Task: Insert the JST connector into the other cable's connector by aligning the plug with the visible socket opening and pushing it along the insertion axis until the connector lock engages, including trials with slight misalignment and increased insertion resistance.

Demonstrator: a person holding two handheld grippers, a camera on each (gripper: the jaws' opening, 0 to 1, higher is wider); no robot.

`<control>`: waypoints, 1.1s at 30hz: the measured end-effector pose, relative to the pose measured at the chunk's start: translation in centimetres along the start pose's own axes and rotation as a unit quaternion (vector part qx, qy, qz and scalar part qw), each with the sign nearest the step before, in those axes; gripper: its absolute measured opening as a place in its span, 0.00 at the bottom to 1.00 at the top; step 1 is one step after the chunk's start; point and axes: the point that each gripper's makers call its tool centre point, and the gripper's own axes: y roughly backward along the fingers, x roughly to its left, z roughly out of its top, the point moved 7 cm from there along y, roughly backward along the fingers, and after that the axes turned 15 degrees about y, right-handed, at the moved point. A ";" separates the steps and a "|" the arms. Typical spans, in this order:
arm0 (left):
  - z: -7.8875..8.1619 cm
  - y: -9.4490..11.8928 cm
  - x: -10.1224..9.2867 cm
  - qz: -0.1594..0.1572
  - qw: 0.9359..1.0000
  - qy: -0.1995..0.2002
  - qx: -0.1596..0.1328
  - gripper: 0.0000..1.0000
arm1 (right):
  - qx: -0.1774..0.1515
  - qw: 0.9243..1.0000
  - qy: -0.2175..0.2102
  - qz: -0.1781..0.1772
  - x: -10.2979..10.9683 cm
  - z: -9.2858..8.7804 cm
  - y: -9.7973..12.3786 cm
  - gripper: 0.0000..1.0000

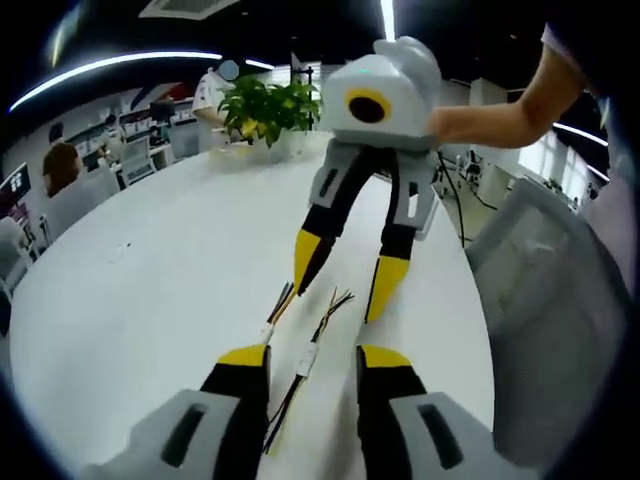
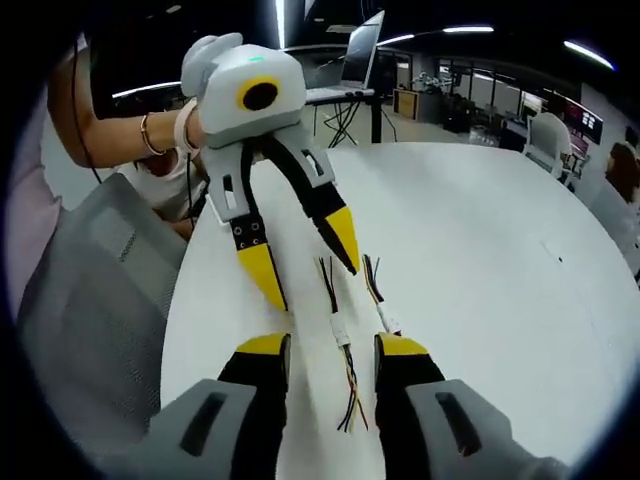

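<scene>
In the left gripper view, the left gripper hangs low over the round white table, its yellow-tipped jaws spread wide and holding nothing. Between them lies a cable with a white JST connector, its long axis running straight away along the jaws, coloured wires fanning at both ends. A second cable with its own white connector lies just beside the near jaw on the left, roughly parallel, apart from the first. Just beyond, the right gripper points down at the far wire ends, jaws parted and empty, a hand gripping its body from the right. In the right gripper view the two cables lie side by side between the opposed grippers. Bare tabletop spreads wide to the left; the table edge curves close on the right, with a grey chair beside it. A potted plant stands at the far rim.
</scene>
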 end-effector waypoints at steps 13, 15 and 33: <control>1.2 1.7 -0.5 0.032 0.999 0.028 -0.011 0.64 | -0.008 0.999 -0.027 -0.032 1.2 0.5 2.6 0.47; 1.0 2.0 -0.4 0.037 0.999 0.039 -0.011 0.69 | -0.014 0.999 -0.031 -0.037 1.5 0.8 2.9 0.50; 1.2 5.3 -2.6 0.040 0.989 0.113 -0.087 0.93 | -0.050 0.991 -0.082 -0.090 3.8 1.0 5.5 0.74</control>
